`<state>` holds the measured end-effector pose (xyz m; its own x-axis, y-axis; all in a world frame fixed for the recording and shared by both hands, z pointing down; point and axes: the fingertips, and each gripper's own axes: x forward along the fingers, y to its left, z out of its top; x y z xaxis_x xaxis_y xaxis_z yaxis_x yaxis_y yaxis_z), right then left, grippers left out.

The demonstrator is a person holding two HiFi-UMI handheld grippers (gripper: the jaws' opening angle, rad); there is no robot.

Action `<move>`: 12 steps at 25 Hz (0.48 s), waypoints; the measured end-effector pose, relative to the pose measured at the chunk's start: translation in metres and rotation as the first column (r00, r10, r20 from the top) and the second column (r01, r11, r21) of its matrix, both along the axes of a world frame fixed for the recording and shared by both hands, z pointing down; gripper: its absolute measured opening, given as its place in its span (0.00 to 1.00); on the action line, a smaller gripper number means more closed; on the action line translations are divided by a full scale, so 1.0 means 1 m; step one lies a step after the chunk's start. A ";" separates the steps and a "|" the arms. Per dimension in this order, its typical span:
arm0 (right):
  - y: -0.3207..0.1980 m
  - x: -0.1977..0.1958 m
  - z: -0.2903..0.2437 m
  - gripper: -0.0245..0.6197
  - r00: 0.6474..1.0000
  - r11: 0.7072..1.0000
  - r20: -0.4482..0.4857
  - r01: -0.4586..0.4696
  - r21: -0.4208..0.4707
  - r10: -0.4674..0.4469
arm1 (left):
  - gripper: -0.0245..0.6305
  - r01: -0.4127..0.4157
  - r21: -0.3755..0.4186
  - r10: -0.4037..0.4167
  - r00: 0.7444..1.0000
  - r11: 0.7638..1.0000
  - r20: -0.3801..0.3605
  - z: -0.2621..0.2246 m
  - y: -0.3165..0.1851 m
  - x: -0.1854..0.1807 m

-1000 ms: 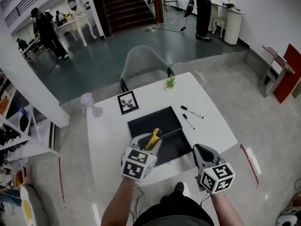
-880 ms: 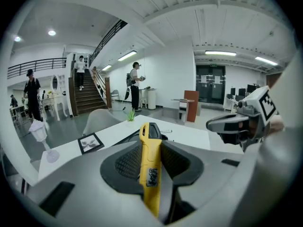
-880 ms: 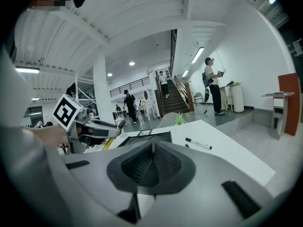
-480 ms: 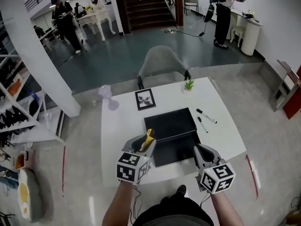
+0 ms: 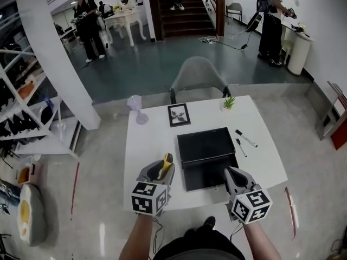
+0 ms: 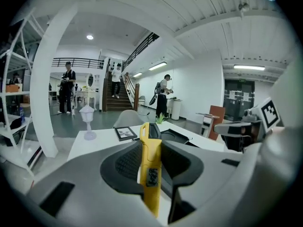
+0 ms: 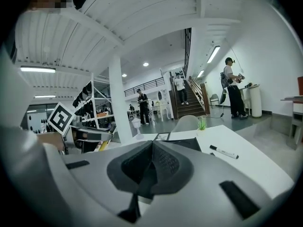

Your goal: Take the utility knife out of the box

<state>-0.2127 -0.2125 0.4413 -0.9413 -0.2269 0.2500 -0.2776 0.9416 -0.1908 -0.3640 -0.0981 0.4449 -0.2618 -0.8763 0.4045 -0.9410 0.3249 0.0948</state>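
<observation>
A yellow utility knife [image 6: 150,169] stands clamped between the jaws of my left gripper [image 6: 150,148], its black tip up. From the head view the left gripper [image 5: 158,171] and the knife [image 5: 164,166] hang over the white table [image 5: 146,145], left of the black box [image 5: 207,156]. The box lies open in the table's middle, its lid flat behind the tray. My right gripper [image 5: 234,176] sits at the box's front right corner; its jaws meet with nothing between them [image 7: 152,143].
Two markers [image 5: 245,138] lie right of the box. A framed picture [image 5: 178,115], a small plant [image 5: 229,102] and a clear goblet [image 5: 136,106] stand along the table's far side, with a grey chair [image 5: 198,77] behind. People stand further off.
My left gripper has carried the knife from above the box leftward, out over the bare table. The right gripper has shifted slightly near the box's front right corner.
</observation>
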 end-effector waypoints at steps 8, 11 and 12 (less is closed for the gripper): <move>0.010 -0.003 -0.007 0.04 1.000 1.000 0.021 0.016 0.012 -0.017 | 0.22 0.060 0.021 -0.060 0.998 0.998 -0.026 0.005 0.024 -0.004; 0.012 -0.005 -0.007 0.04 1.000 1.000 0.022 0.018 0.016 -0.018 | 0.22 0.078 0.029 -0.076 0.996 0.997 -0.047 0.009 0.030 -0.004; 0.012 -0.006 -0.007 0.04 1.000 1.000 0.023 0.018 0.016 -0.018 | 0.22 0.082 0.029 -0.080 0.995 0.996 -0.054 0.011 0.031 -0.004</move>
<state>-0.2182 -0.2002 0.4343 -0.9507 -0.2136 0.2249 -0.2564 0.9493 -0.1818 -0.3678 -0.0668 0.4557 -0.3113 -0.8656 0.3922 -0.9050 0.3959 0.1555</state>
